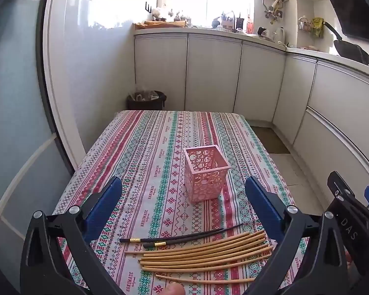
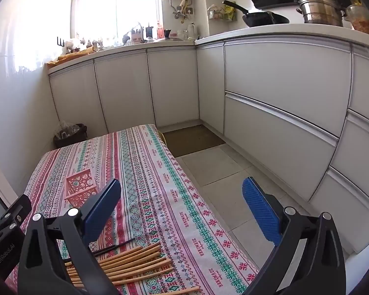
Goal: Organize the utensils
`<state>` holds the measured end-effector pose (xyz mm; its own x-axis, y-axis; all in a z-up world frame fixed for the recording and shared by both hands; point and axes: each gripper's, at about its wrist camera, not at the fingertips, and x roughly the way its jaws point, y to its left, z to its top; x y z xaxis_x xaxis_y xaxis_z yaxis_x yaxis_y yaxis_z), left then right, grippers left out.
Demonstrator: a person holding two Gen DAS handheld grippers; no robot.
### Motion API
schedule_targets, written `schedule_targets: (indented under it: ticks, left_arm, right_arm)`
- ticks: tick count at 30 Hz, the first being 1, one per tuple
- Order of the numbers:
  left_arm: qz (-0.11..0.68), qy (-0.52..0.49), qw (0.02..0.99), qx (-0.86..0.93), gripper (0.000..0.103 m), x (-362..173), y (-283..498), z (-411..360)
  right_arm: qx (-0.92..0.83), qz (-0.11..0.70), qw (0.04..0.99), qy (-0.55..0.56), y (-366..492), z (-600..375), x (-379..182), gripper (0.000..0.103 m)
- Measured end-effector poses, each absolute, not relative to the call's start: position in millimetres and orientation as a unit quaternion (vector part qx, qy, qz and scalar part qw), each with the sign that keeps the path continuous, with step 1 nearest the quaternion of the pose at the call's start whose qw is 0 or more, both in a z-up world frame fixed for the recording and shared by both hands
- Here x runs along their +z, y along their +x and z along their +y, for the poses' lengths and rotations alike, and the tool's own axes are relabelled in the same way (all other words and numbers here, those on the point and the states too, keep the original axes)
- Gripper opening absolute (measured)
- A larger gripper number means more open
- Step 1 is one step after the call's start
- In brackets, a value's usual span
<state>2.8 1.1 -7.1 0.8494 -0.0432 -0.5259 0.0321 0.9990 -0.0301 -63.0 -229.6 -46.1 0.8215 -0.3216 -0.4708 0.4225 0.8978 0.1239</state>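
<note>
Chopsticks [image 1: 199, 255] lie crosswise just below left gripper [image 1: 183, 191], jaws spread, empty; right gripper [image 2: 182, 196] also spread, aims off-counter; pink holder [image 1: 205, 172] beyond.

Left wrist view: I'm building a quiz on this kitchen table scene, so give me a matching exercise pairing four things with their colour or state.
Things:
1. perforated basket
2. two dark chopsticks
3. bamboo chopsticks
4. left gripper

Descriptions:
A. black with gold bands
B. open, holding nothing
C. pink, upright, empty
D. tan, lying in a row nearest the camera

Pairs: 1-C, 2-A, 3-D, 4-B
</note>
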Motion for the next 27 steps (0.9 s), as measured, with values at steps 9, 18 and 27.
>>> schedule_targets:
  ticks: [9,18,27]
  left_arm:
    - [0.279,-0.011,0.96,-0.015,0.096,-11.3,4.3,2.1]
    - [0.281,-0.01,0.96,-0.016,0.096,-12.1,5.3,0.8]
    - [0.274,-0.016,0.961,-0.014,0.096,-6.4,0.3,4.1]
  right_arm:
    - [-0.196,0.23,0.946,0.115,-61.7,-229.9,-48.4,0.096]
    - [-0.196,0.232,0.946,0.114,-61.1,-230.6,-48.5,0.096]
    - [-0.192,0.225,0.949,0.113,-67.1,-227.3,-42.7,0.096]
